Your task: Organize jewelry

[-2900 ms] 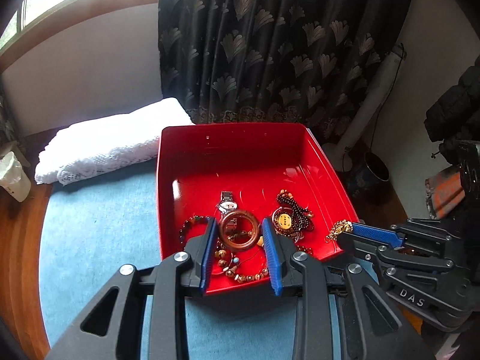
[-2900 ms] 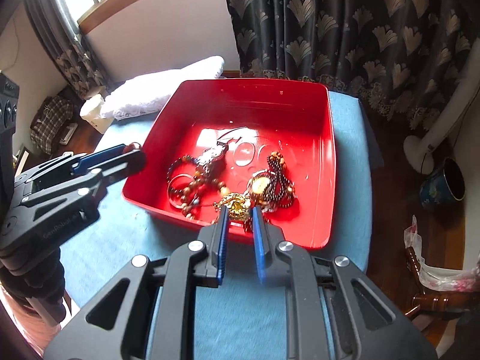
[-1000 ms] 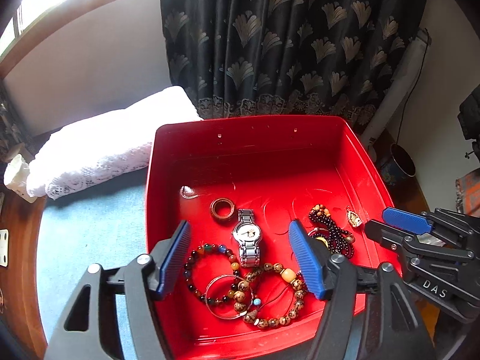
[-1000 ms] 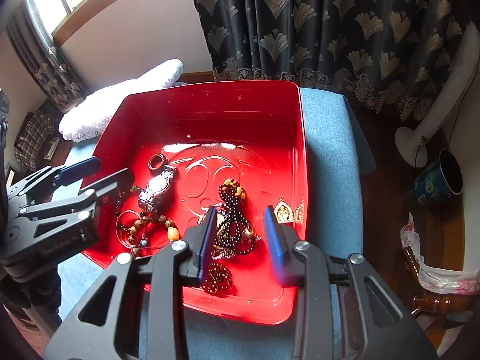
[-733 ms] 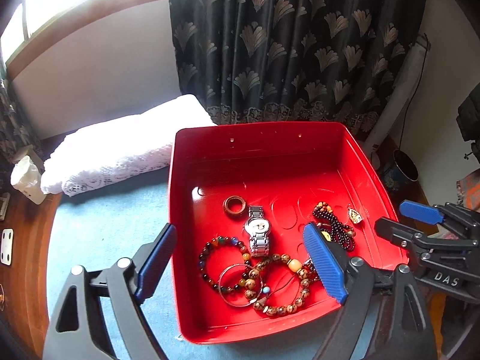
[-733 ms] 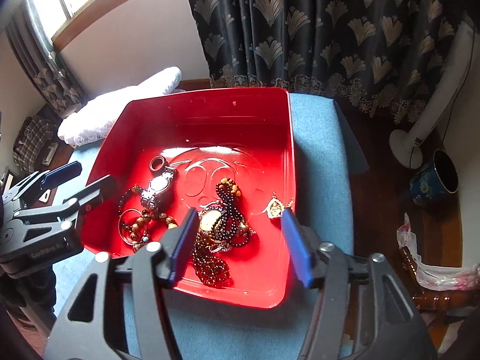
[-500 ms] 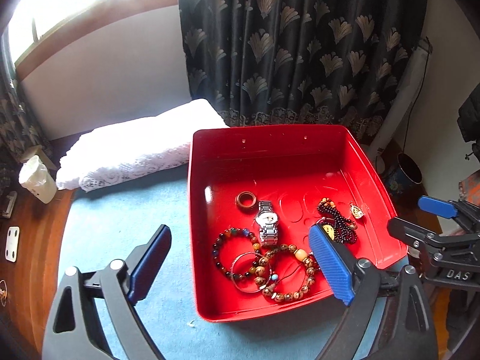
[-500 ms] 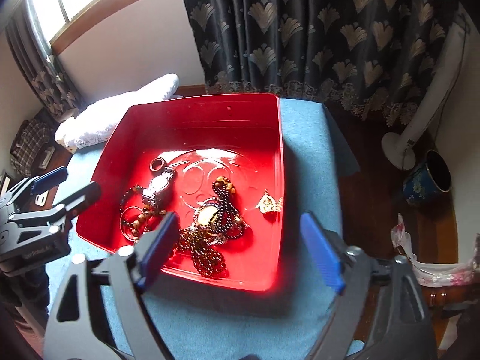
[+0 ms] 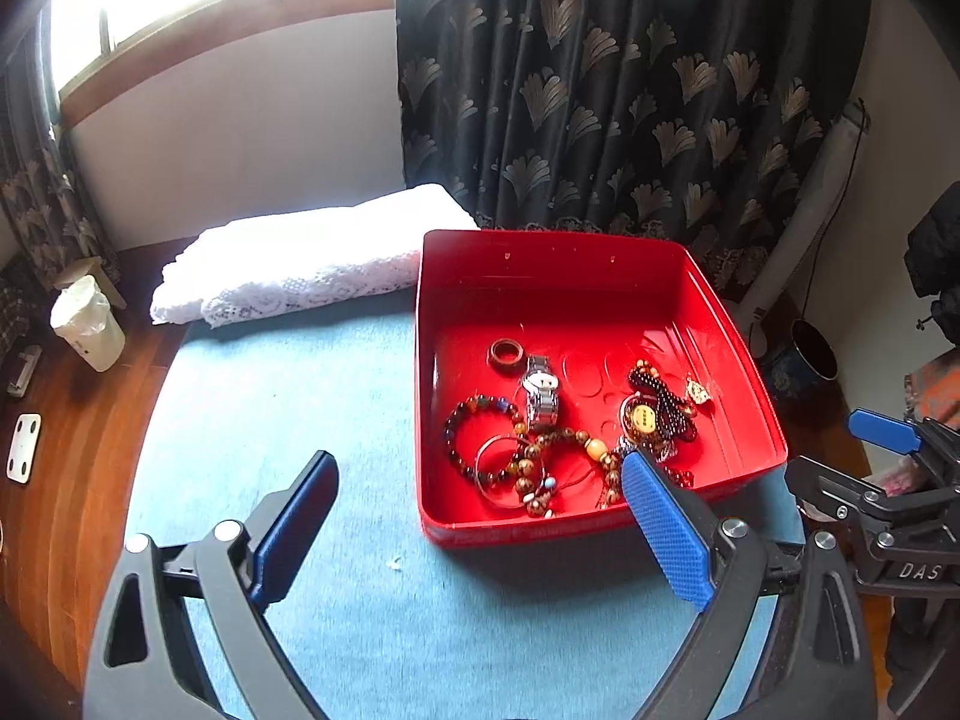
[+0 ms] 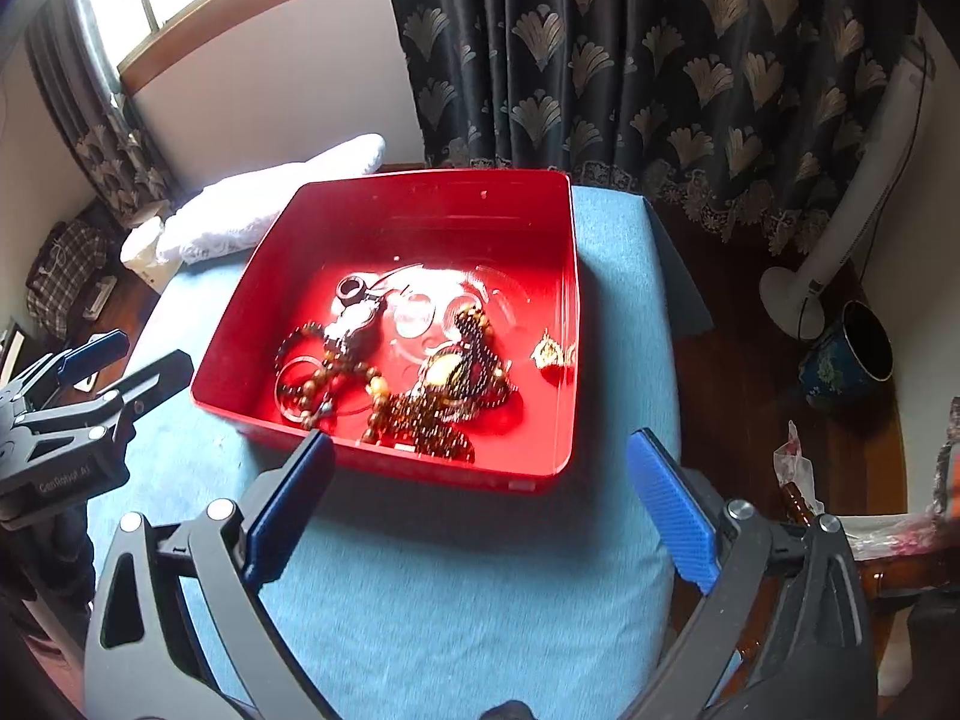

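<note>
Red plastic tray [image 9: 744,360] sits on the blue cloth [image 9: 288,396], holding one wristwatch [image 9: 542,391], one brown ring [image 9: 506,353], one gold pendant [image 9: 698,390] and several tangled bead bracelets [image 9: 528,456]. Left gripper [image 9: 480,531] and right gripper [image 10: 480,507] both hang spread wide, holding nothing.

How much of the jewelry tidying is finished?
Looks nearly finished: the watch, brown ring, bead bracelets and gold pendant all lie in the red tray. The left claw and right claw are open, holding nothing. Nothing sits outside it.
</note>
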`<action>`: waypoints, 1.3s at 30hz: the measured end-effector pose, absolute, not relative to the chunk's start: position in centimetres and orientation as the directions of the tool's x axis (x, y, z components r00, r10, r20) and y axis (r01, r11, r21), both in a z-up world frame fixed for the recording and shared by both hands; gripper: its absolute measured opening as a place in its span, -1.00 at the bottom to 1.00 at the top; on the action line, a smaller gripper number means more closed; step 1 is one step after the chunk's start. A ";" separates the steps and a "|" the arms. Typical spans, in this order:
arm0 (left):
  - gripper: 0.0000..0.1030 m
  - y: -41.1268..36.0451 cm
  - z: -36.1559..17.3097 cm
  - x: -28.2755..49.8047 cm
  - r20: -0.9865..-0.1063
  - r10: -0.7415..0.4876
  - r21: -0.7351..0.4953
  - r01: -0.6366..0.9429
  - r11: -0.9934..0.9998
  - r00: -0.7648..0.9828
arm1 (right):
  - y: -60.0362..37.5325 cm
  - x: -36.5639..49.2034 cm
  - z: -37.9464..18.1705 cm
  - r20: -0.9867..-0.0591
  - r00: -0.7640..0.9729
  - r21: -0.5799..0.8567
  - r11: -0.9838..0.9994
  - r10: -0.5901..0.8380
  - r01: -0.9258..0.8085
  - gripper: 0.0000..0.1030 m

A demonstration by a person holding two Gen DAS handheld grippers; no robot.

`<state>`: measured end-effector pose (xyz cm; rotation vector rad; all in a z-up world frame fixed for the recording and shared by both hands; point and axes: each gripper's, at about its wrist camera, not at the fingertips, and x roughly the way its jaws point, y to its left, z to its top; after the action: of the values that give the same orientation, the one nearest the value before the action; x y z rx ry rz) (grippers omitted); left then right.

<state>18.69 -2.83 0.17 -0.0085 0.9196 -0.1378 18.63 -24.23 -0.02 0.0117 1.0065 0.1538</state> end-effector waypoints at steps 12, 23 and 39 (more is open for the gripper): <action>0.82 -2.5 -1.1 16.5 -0.815 -0.097 -0.044 0.107 0.993 0.571 | -23.6 16.9 -0.9 -0.854 0.496 0.107 0.985 0.160 -0.134 0.86; 0.82 -2.8 -1.5 16.5 -0.820 -0.100 -0.042 0.115 0.993 0.564 | -23.8 16.8 -1.4 -0.857 0.487 0.123 0.984 0.170 -0.127 0.85; 0.81 -2.4 -1.7 16.7 -0.818 -0.086 -0.031 0.104 0.994 0.569 | -23.8 17.0 -1.8 -0.859 0.488 0.113 0.987 0.154 -0.113 0.85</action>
<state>16.67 -2.44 -1.67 0.0213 0.9593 -0.1116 17.04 -23.78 -1.81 0.0431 1.0488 0.1624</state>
